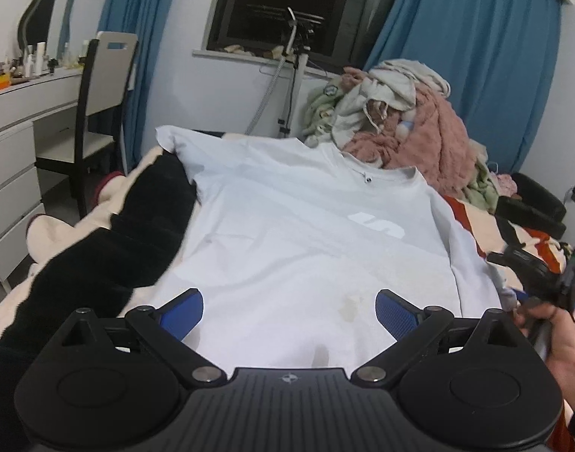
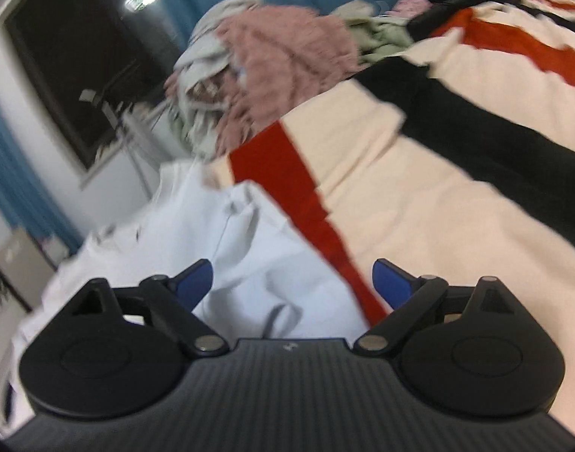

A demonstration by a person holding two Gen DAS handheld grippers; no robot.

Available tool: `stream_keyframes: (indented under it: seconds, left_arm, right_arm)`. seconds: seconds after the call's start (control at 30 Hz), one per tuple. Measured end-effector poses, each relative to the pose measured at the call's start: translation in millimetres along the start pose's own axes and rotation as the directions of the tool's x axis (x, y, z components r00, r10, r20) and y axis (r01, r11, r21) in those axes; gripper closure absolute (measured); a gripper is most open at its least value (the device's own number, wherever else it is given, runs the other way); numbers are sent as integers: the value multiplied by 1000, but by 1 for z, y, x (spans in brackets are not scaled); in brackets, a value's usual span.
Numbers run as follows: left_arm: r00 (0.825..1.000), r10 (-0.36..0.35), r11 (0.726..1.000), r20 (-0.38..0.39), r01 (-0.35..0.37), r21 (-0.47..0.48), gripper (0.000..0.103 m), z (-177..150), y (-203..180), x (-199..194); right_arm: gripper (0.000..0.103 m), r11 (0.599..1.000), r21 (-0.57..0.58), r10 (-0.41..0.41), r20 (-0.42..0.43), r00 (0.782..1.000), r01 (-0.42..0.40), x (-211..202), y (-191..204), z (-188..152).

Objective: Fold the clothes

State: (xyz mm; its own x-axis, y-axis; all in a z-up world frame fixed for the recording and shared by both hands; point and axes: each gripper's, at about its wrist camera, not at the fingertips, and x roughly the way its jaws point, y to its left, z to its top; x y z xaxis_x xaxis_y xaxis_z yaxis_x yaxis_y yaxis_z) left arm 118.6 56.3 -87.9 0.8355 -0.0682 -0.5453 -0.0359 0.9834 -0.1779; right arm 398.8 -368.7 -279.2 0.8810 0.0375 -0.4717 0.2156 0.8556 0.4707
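A white T-shirt [image 1: 287,233] with a pale logo lies spread flat on the bed, collar toward the far end. My left gripper [image 1: 289,310] hovers open over its lower hem, nothing between the blue pads. In the left wrist view the right gripper [image 1: 528,278] shows at the far right edge, held by a hand beside the shirt's right sleeve. In the blurred right wrist view my right gripper [image 2: 293,282] stands open above the shirt's sleeve [image 2: 249,256] and the striped blanket, gripping nothing.
A cream, red and black blanket [image 2: 419,196] covers the bed. A heap of pink, green and white clothes [image 1: 400,120] sits at the far right. A white dresser [image 1: 20,143] and a chair [image 1: 95,120] stand left, blue curtains and a dark window behind.
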Motion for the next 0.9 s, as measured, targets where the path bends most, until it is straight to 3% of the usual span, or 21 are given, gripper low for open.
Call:
stream_keyframes:
  seconds: [0.03, 0.07, 0.1, 0.13, 0.17, 0.2, 0.3, 0.4, 0.53, 0.6, 0.7, 0.77, 0.8, 0.83, 0.9]
  left_arm:
    - [1000, -1, 1000, -4, 1, 3, 4, -1, -1, 4]
    - [1000, -3, 1000, -6, 3, 1, 4, -1, -1, 7]
    - [1000, -5, 1000, -10, 5, -6, 4, -1, 0, 10]
    - [1000, -7, 1000, -13, 7, -16, 4, 0, 0, 13]
    - [1000, -10, 1000, -17, 9, -26, 4, 0, 1, 16]
    - [1000, -12, 999, -16, 11, -35, 4, 1, 2, 19]
    - [1000, -10, 998, 2, 10, -57, 4, 4, 6, 23]
    - [1000, 3, 998, 21, -1, -65, 4, 4, 10, 27]
    - [999, 7, 999, 38, -5, -46, 4, 2, 13, 30]
    - [999, 12, 1000, 43, -11, -21, 4, 0, 12, 33]
    - [999, 7, 1000, 36, -7, 6, 4, -2, 10, 38]
    - [1000, 0, 1000, 25, 0, 4, 4, -3, 11, 40]
    - [1000, -4, 1000, 19, 4, -1, 4, -3, 11, 40]
    - [1000, -8, 1000, 13, 8, -5, 4, -3, 12, 41]
    - [1000, -15, 1000, 3, 15, -18, 4, -4, 13, 43]
  right_arm:
    - [29, 999, -37, -15, -13, 1000, 14, 5, 7, -1]
    - [36, 997, -66, -34, -16, 999, 33, 7, 12, -3]
    - [50, 994, -92, -55, -14, 998, 53, 7, 18, -4]
    - [75, 988, -130, -82, 0, 997, 81, 5, 25, -5]
    - [86, 975, -189, -115, 33, 993, 119, 2, 36, -7]
    - [89, 954, -255, -146, 73, 987, 159, -1, 47, -8]
    - [90, 881, -442, -97, 182, 978, 170, -12, 96, -13]
    - [91, 779, -621, 38, 184, 982, 86, -16, 150, -32]
    - [91, 660, -738, 192, -11, 981, -137, -2, 199, -70]
    - [91, 622, -753, 216, -96, 972, -212, 7, 209, -83]
    - [84, 646, -712, 236, -159, 959, -277, 12, 206, -81]
    - [64, 696, -632, 280, -197, 939, -340, 10, 196, -66]
    - [48, 723, -583, 318, -197, 927, -371, 6, 190, -58]
    - [40, 747, -533, 357, -184, 916, -399, 2, 183, -50]
    - [39, 786, -426, 429, -148, 891, -449, -6, 168, -33]
